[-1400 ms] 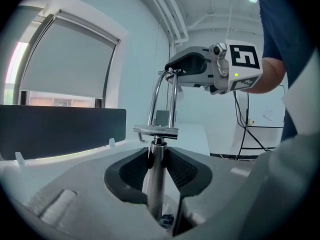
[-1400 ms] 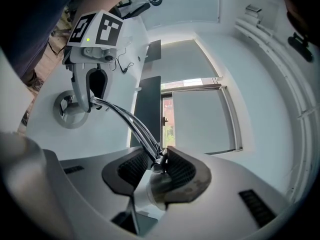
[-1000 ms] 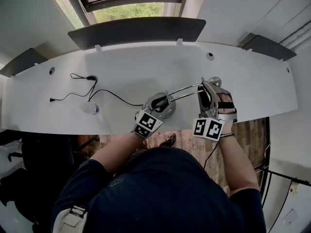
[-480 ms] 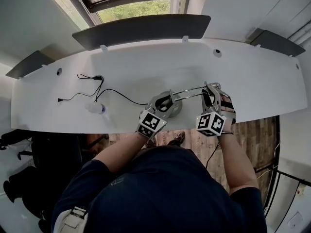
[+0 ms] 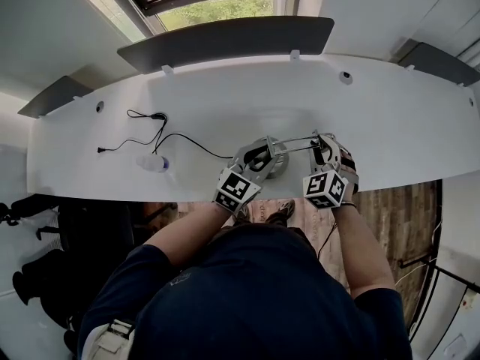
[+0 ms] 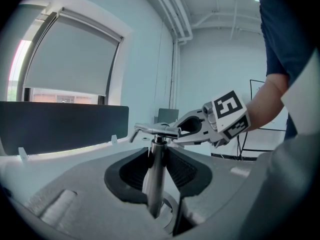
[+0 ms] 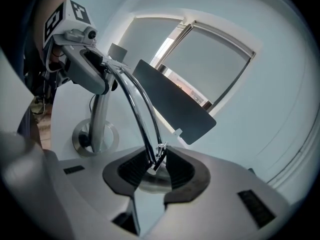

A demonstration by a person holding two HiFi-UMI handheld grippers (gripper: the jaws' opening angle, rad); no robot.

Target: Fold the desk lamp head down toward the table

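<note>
A chrome desk lamp stands near the white table's (image 5: 390,111) front edge. Its round base (image 5: 276,165) and upright post (image 6: 154,184) are at the middle. My left gripper (image 5: 255,158) (image 6: 156,170) is shut on the post, pads pressing both sides. Two thin curved arm rods (image 5: 296,140) (image 7: 137,111) run right to the lamp head (image 5: 328,142) (image 7: 152,181). My right gripper (image 5: 325,152) (image 7: 156,173) is shut on the head, low over the table. In the right gripper view the post (image 7: 100,124), base (image 7: 91,138) and left gripper (image 7: 87,71) show at the left.
A black cable (image 5: 161,137) trails from the lamp to the left across the table, with a small white and blue object (image 5: 154,163) beside it. Dark divider panels (image 5: 225,37) line the table's far edge below a window.
My right gripper has come down toward the table with the lamp head, rolling as it went, and the arm rods have dropped lower. The left gripper has kept its hold on the post.
</note>
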